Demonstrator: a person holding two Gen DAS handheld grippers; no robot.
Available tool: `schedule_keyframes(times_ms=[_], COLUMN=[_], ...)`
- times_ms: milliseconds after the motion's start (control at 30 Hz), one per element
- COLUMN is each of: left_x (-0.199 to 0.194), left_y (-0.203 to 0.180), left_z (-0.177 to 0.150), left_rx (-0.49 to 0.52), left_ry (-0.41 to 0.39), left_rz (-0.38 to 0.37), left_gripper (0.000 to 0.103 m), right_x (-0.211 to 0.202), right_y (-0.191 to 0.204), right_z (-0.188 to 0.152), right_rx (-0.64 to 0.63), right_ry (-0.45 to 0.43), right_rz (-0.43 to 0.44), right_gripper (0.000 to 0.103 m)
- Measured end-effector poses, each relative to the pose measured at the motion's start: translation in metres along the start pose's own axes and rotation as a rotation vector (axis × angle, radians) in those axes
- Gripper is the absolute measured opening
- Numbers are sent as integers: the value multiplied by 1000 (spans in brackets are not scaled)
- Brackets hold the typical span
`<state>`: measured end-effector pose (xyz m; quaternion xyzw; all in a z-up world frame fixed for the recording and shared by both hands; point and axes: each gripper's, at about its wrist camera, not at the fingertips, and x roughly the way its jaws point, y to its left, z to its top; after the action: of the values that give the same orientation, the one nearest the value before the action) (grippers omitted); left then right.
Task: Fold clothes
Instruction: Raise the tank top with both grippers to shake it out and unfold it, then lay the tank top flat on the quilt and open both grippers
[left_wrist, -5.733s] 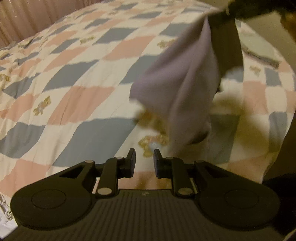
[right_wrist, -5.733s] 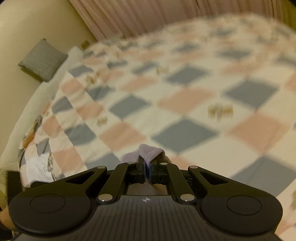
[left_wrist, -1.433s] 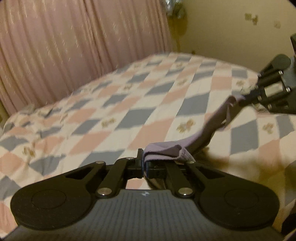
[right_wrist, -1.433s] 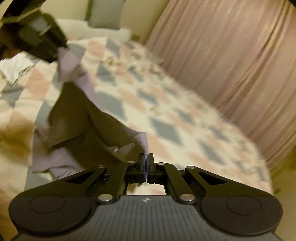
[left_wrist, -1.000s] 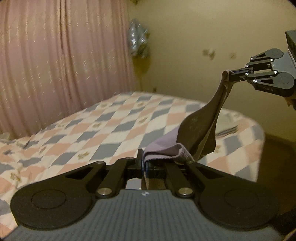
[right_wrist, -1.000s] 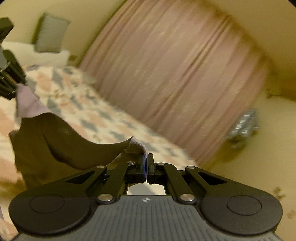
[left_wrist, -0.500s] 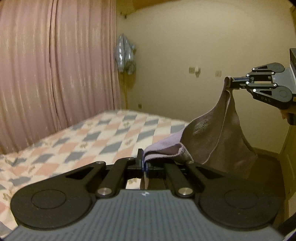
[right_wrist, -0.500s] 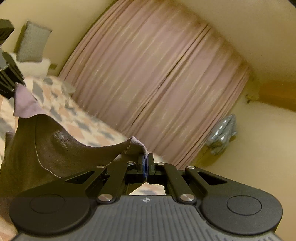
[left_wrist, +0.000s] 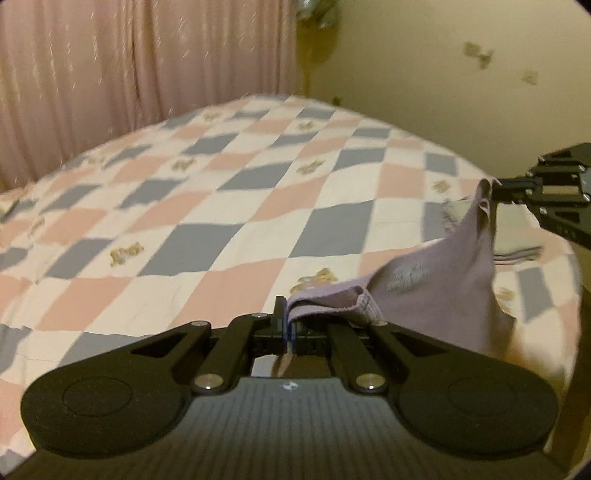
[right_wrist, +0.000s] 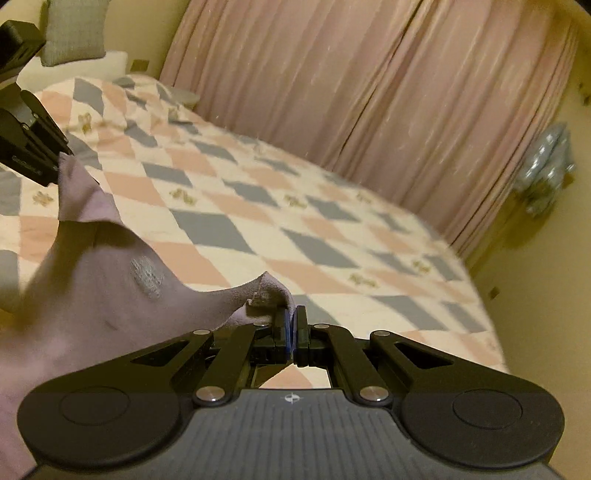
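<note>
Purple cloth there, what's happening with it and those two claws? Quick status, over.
Left gripper and right gripper each shut on a corner. Purple garment hangs between them above the checkered bedspread. Nothing seen in the way.

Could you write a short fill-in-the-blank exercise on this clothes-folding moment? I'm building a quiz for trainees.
1. The lilac garment is held by ____ grippers at once.
2. The left gripper is ____ on the garment's hem.
3. Between the left gripper and the right gripper, the garment hangs ____ the checkered bedspread.
4. Behind the bed hangs a pink ____.

Missing words: two; shut; above; curtain
</note>
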<state>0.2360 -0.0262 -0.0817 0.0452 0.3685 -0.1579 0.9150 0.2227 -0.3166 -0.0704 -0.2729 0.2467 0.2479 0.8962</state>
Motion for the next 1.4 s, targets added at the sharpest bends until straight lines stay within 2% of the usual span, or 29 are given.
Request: schedule_keyframes(times_ms=[233, 367, 433, 467, 500, 567, 633, 667, 833, 933, 1033, 1200, 1300, 1400], left_x=[86, 130, 150, 159, 167, 171, 165, 160, 139, 121, 96, 37, 3, -21], left_y=[13, 28, 37, 42, 48, 59, 67, 71, 67, 61, 54, 48, 41, 32], left_z=[17, 14, 8, 5, 2, -5, -9, -10, -12, -28, -59, -138, -184, -218], left_rx=[-67, -126, -175, -205, -244, -325, -368, -380, -337, -342, -364, -423, -466, -483], left_ry=[43, 101, 137, 153, 164, 163, 154, 152, 179, 207, 253, 368, 430, 450], left_rz=[53, 86, 106, 111, 120, 144, 157, 165, 168, 169, 167, 146, 87, -7], left_gripper=[0, 1, 6, 11, 20, 23, 24, 28, 32, 34, 35, 35, 35, 35], right_x=[90, 144, 168, 177, 186, 192, 186, 183, 160, 141, 114, 59, 26, -5], right_y=[-31, -30, -23, -20, -17, -14, -17, -19, -28, -20, -5, 32, 58, 82], right_z=[3, -11, -23, -29, -35, -42, -48, -51, -64, -75, -90, -118, -134, -147], right_rx=[16, 2, -22, -26, -29, 9, 54, 78, 226, 264, 316, 377, 403, 418], right_ry=[7, 58, 96, 119, 143, 156, 165, 172, 217, 254, 302, 396, 462, 511], right_rz=[38, 77, 89, 100, 111, 117, 121, 126, 185, 232, 282, 319, 311, 284], right_gripper=[0, 0, 0, 8, 22, 25, 28, 28, 29, 30, 31, 39, 39, 42])
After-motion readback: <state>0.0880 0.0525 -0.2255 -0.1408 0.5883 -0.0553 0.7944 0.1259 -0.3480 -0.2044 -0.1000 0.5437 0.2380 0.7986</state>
